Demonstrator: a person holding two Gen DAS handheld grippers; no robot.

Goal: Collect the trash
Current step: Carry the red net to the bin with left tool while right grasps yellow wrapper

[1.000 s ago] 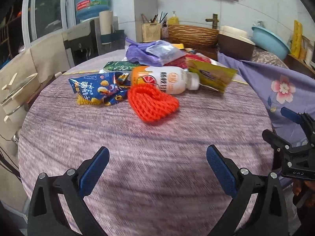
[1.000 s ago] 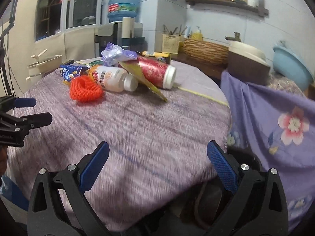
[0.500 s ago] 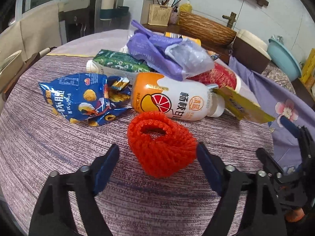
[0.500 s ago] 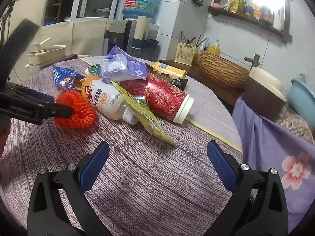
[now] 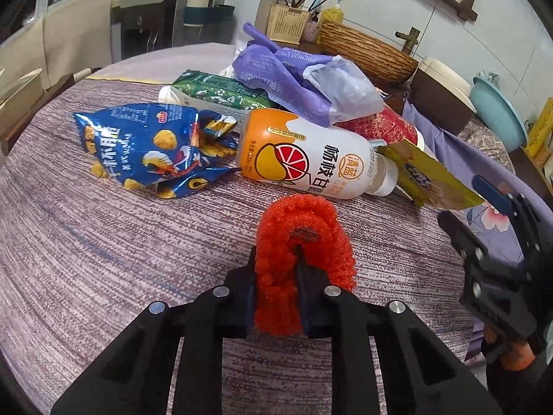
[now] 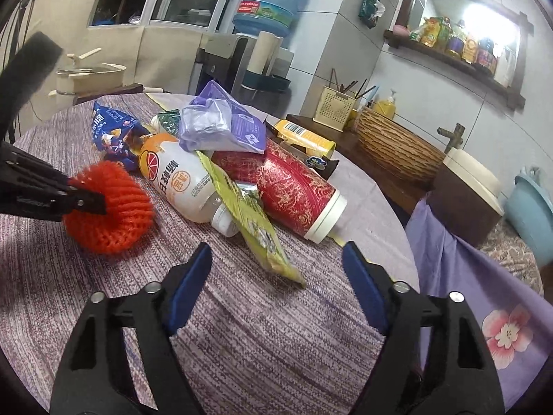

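My left gripper [image 5: 276, 276] is shut on one side of an orange foam fruit net [image 5: 304, 242] resting on the round table [image 5: 103, 259]. The net also shows in the right wrist view [image 6: 114, 204], pinched by the left gripper [image 6: 98, 202]. Behind it lie a blue snack bag [image 5: 148, 145], an orange-and-white drink bottle [image 5: 311, 159], a yellow wrapper [image 5: 428, 180], a red cup [image 6: 287, 186], a green carton [image 5: 221, 93] and a purple plastic bag [image 5: 300, 76]. My right gripper [image 6: 276, 276] is open and empty, just in front of the yellow wrapper [image 6: 249, 214].
A purple floral cloth [image 6: 484, 294] hangs at the table's right. Behind stand a counter with a woven basket [image 6: 397, 145], a utensil holder [image 6: 337, 107], a brown box [image 6: 466, 193], a blue basin [image 6: 532, 207] and a water dispenser [image 6: 228, 55].
My left gripper moved forward to the orange net and shut on it. My right gripper moved in towards the pile and stayed open.
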